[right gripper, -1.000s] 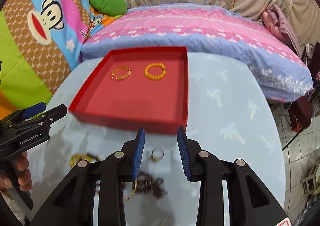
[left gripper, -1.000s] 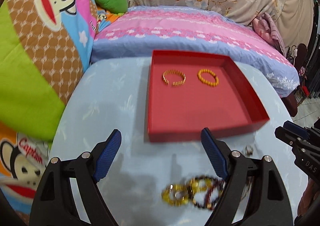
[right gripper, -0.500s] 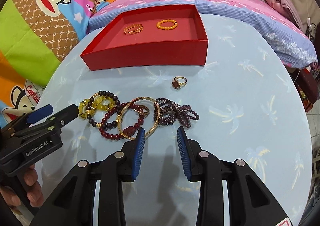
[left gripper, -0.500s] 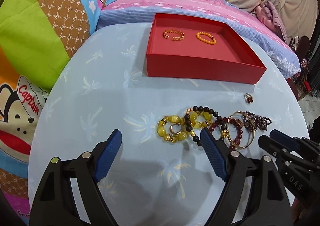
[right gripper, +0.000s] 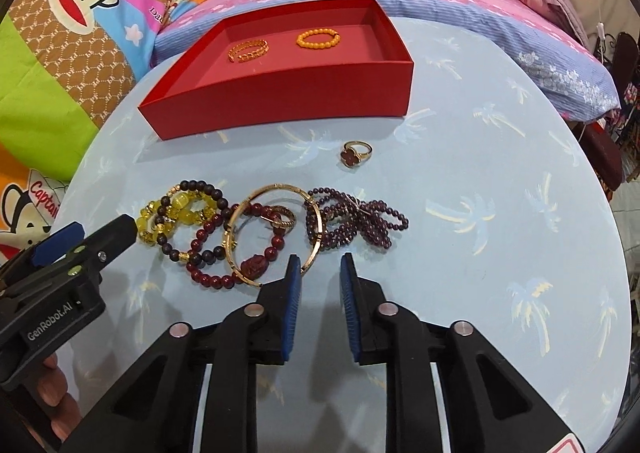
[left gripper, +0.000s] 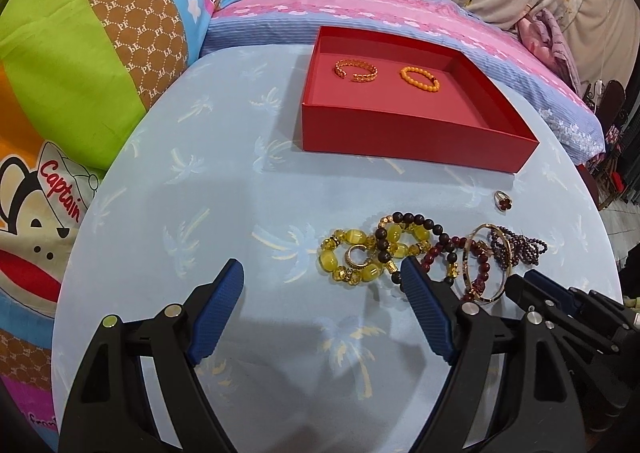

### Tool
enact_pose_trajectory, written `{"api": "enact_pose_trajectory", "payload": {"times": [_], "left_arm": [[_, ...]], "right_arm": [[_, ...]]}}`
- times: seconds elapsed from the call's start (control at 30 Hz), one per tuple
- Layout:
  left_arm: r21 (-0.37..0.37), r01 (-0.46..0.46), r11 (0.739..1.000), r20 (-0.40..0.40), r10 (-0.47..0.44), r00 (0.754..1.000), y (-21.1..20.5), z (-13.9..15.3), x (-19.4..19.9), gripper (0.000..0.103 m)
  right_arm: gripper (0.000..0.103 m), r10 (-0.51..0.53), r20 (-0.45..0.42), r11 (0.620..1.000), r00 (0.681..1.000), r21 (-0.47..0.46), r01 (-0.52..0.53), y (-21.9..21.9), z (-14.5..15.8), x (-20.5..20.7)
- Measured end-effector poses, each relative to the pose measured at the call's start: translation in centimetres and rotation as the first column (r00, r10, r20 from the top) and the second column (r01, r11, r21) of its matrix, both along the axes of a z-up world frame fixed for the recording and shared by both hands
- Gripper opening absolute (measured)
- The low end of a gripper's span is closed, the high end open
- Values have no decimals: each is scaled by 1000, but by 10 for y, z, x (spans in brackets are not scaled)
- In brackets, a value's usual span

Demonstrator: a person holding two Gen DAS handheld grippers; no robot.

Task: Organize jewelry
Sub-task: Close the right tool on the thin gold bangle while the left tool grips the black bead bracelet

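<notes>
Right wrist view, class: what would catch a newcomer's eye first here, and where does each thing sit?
First, the red tray at the far side of the pale blue table, holding a gold bracelet and an orange bead bracelet side by side. Next, the tangle of beaded bracelets and a gold bangle heaped nearer the camera, with a small red-stoned ring lying apart between heap and tray.

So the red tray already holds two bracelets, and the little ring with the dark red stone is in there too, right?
Not quite. The red tray does hold two bracelets, a gold one and an orange one, but the ring lies on the table, outside the tray. The right wrist view shows it.
</notes>
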State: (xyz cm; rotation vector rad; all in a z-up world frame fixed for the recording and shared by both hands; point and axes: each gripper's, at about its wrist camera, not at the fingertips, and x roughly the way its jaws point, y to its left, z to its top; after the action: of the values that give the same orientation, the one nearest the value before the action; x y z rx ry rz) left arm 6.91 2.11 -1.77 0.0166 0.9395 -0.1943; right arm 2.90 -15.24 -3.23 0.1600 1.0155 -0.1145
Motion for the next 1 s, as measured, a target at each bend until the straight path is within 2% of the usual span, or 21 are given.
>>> {"api": "enact_pose_trajectory", "payload": {"times": [0.13,0.4,0.67,0.83,1.0], "left_arm": [[4,1,1000,-3,-1,1000,1,-1,1,77],[1,7,1000,-5,-7,1000,-2,-1,0,77],[2,16,1000,-9,-16,1000,-8,-1,-2,77],[3,19,1000,-18,-19,1000,-9,-4,-1,77],[-2,40,999,-40,-40,998,-15,-10,-2,73]], "right_arm": [[9,-17,-18,1000,1000,10,17,-8,-5,-3],[9,-21,23,996,1000,91,19,-12,7,-4],[9,-9,-3,999,1000,53,9,1,-3,10],[3,-5,-7,999,1000,37,5,-6,-7,6],[3,-16,-13,999,1000,35,16,-17,-6,-2]]}}
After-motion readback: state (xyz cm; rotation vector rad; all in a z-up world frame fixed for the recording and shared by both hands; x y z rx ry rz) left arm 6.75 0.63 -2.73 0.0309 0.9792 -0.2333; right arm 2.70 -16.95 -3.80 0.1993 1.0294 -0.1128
